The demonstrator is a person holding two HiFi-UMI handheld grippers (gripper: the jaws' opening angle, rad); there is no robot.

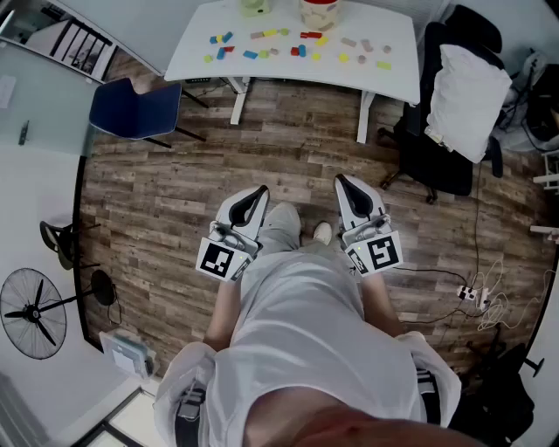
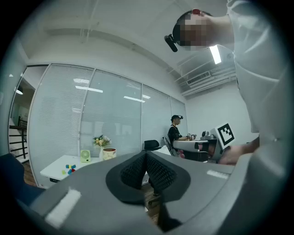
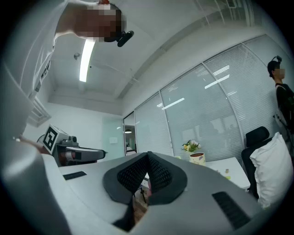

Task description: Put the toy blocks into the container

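The left tongs (image 1: 258, 192) and right tongs (image 1: 343, 182) are pressed together, empty. The toy blocks (image 1: 301, 51) are scattered on the surface (image 1: 395, 39) well ahead of them, near the container (image 1: 320, 12). They are judged light and stiff, best pinched across flat sides

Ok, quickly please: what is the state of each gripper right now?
Left gripper: closed, jaws together, holding nothing.
Right gripper: closed, jaws together, holding nothing.

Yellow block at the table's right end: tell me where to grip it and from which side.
Grip the yellow block across its narrow width, coming down from above at the table's near edge. It lies flat with bare surface around it, so both sides look free.
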